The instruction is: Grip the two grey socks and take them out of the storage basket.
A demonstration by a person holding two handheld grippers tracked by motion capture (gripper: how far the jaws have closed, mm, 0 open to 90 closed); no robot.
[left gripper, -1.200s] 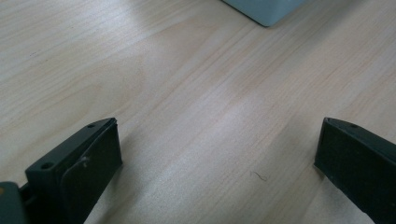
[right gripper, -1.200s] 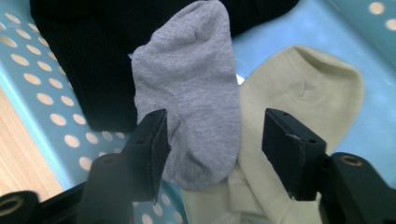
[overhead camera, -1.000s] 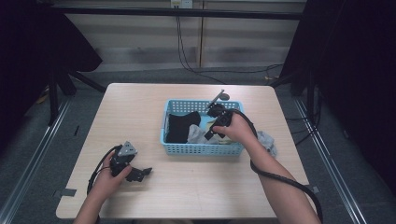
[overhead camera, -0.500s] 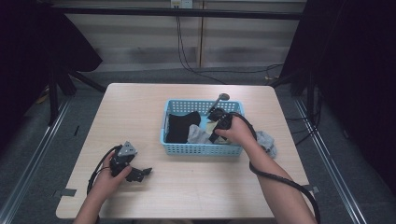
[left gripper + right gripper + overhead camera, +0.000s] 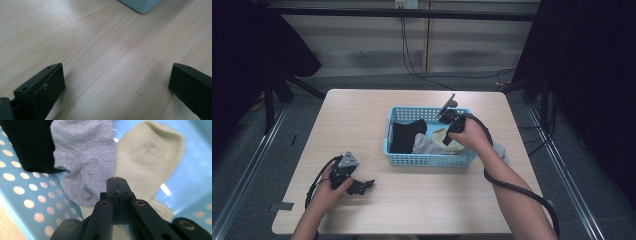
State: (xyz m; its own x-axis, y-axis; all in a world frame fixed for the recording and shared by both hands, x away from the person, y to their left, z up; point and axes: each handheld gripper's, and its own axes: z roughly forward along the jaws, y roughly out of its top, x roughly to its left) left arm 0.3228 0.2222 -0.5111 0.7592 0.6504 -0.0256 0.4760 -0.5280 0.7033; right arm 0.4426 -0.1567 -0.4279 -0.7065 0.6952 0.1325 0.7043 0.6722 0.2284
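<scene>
The high view looks forward and down from above the person's side, taking in the whole table [image 5: 362, 125], with the blue basket [image 5: 427, 159] toward 2 o'clock of its middle. The left gripper view skims close over bare tabletop [image 5: 105, 50], the basket's corner [image 5: 140, 5] at 12 o'clock, a part both views share. The right gripper view looks down very near into the basket [image 5: 15, 195], on the black sock [image 5: 27, 142], grey sock [image 5: 82, 152] and cream sock [image 5: 147, 157] the high view sees smaller.

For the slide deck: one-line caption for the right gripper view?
Shut right tongs poised over a cream sock beside grey and black socks in the blue basket.
</scene>
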